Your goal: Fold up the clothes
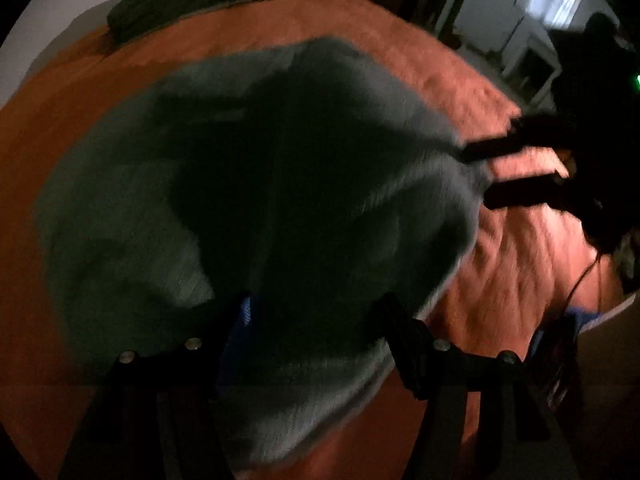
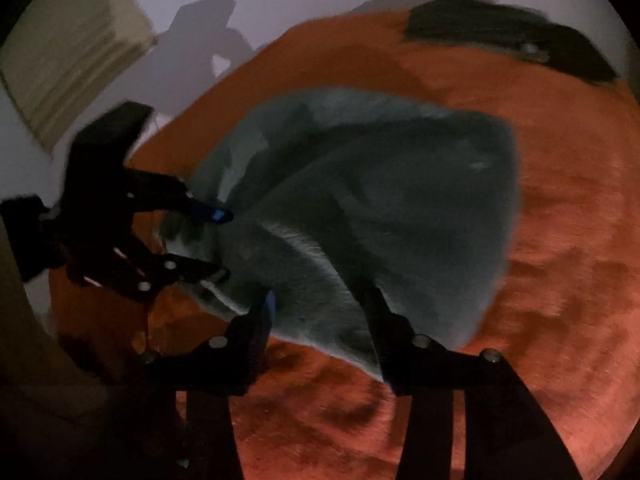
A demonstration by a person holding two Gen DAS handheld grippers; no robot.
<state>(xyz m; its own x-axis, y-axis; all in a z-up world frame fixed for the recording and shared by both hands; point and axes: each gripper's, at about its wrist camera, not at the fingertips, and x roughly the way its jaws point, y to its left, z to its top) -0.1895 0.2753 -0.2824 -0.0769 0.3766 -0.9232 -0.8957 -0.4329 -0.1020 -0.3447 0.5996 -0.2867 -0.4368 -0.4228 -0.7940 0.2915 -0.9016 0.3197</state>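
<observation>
A grey garment lies rumpled on an orange bedspread; the pictures are blurred. My left gripper hangs over its near edge, jaws wide apart, with cloth below and between the fingers but no pad seen pressing on it. The right wrist view shows this left gripper at the garment's left edge, where folds run together. My right gripper stands open over the garment's near corner, cloth lying between its fingers. In the left wrist view the right gripper sits at the cloth's right corner.
A dark folded garment lies at the bed's far side, also seen in the right wrist view as the dark garment. A pale wall runs behind the bed. A doorway and white furniture stand beyond the bed's right edge.
</observation>
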